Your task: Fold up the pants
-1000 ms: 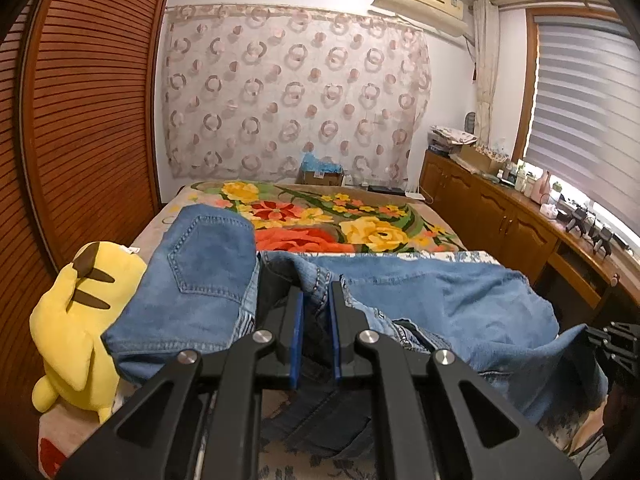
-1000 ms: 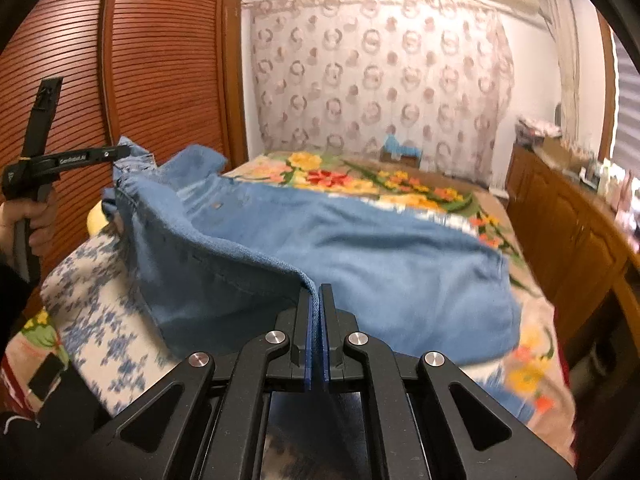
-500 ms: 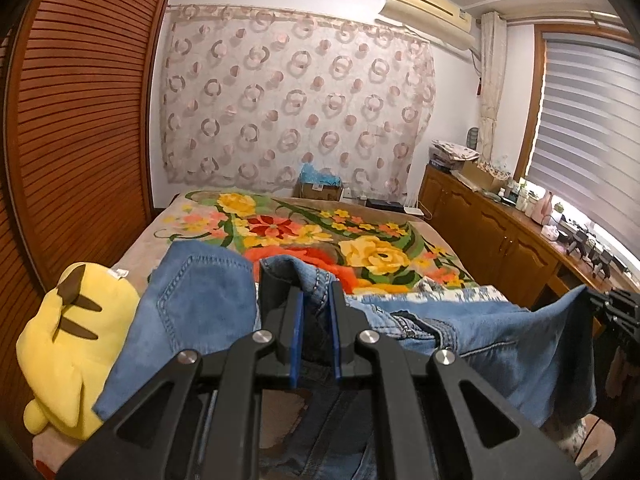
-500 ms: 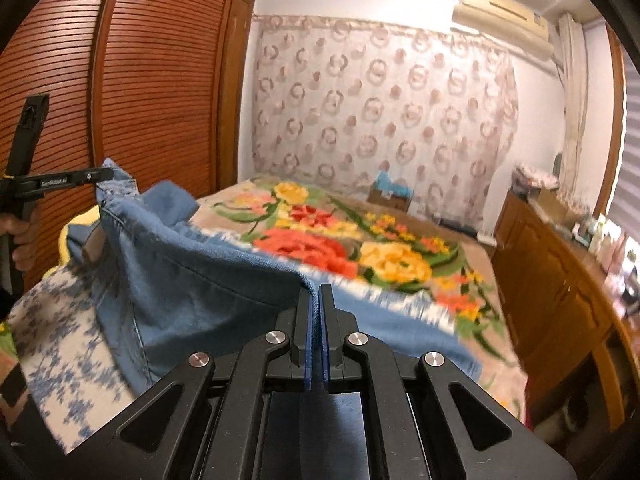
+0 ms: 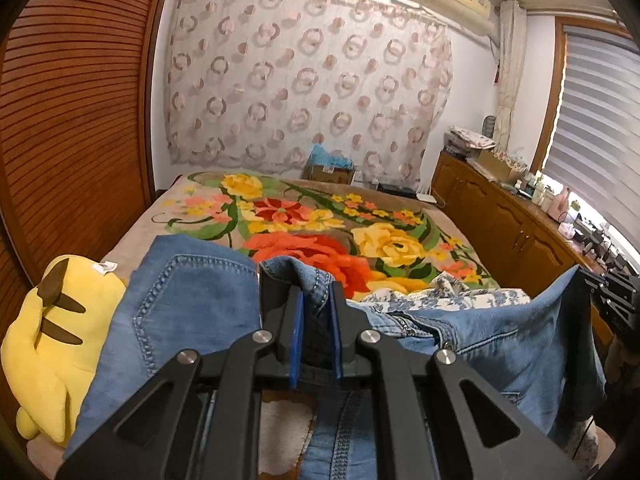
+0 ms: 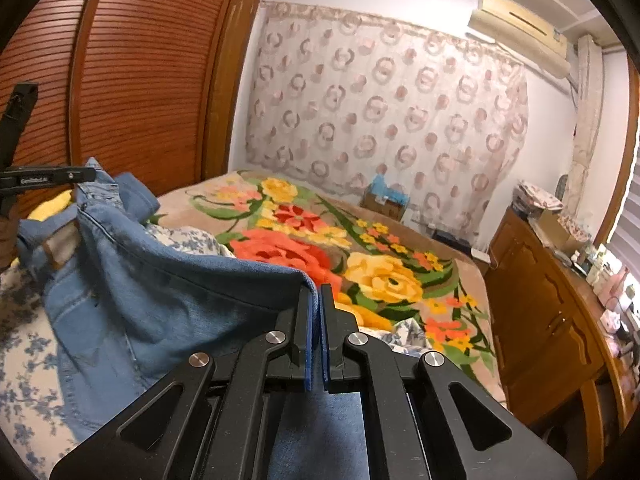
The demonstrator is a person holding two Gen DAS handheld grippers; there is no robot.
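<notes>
Light blue jeans (image 5: 192, 312) hang stretched between my two grippers above the near end of the bed. My left gripper (image 5: 315, 292) is shut on the waistband, with a back pocket showing to its left. My right gripper (image 6: 316, 292) is shut on a folded denim edge (image 6: 168, 292). The right gripper shows at the right edge of the left wrist view (image 5: 612, 296), and the left gripper at the left edge of the right wrist view (image 6: 60, 176). The lower part of the jeans hangs below the frames.
The bed carries a floral blanket (image 5: 320, 224) and a blue-flowered sheet (image 6: 24, 344) near me. A yellow plush toy (image 5: 44, 336) lies at the bed's left side by the brown slatted wardrobe (image 5: 72, 120). Wooden cabinets (image 6: 552, 312) run along the right.
Both grippers have lifted the jeans up and pulled them toward me off the bed, so more of the floral blanket shows. Both stay shut on the denim.
</notes>
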